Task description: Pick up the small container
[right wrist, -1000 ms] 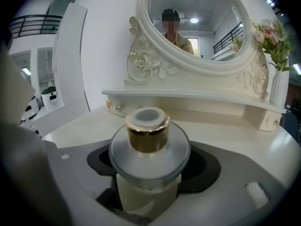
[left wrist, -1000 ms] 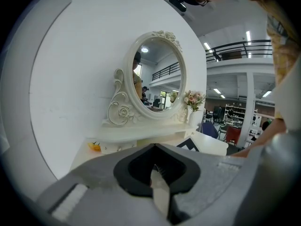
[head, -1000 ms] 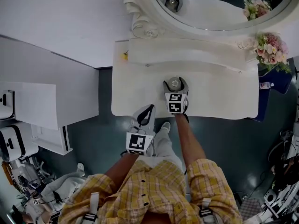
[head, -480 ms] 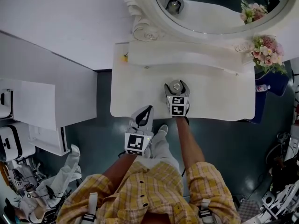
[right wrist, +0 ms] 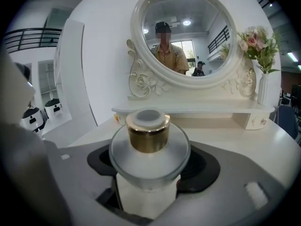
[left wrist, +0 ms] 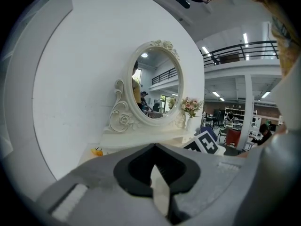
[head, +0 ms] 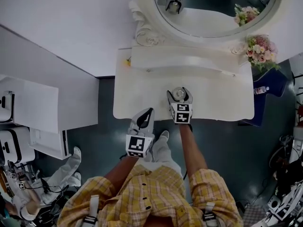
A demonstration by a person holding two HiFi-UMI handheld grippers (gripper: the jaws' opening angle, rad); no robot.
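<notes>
The left tongs (head: 149,111) are clenched and empty, just off the near edge of the table (head: 137,93). To their right, the right tongs (head: 179,92) grasp the container (right wrist: 149,149), a frosted jar with a gold cap, upright over the table's near middle. A mirror (head: 208,13) stands at the far side, with flowers (head: 258,51) at far right.

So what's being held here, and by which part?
The right hand-held gripper grips the small container by its frosted body, below the gold cap. The left hand-held gripper holds nothing.
</notes>
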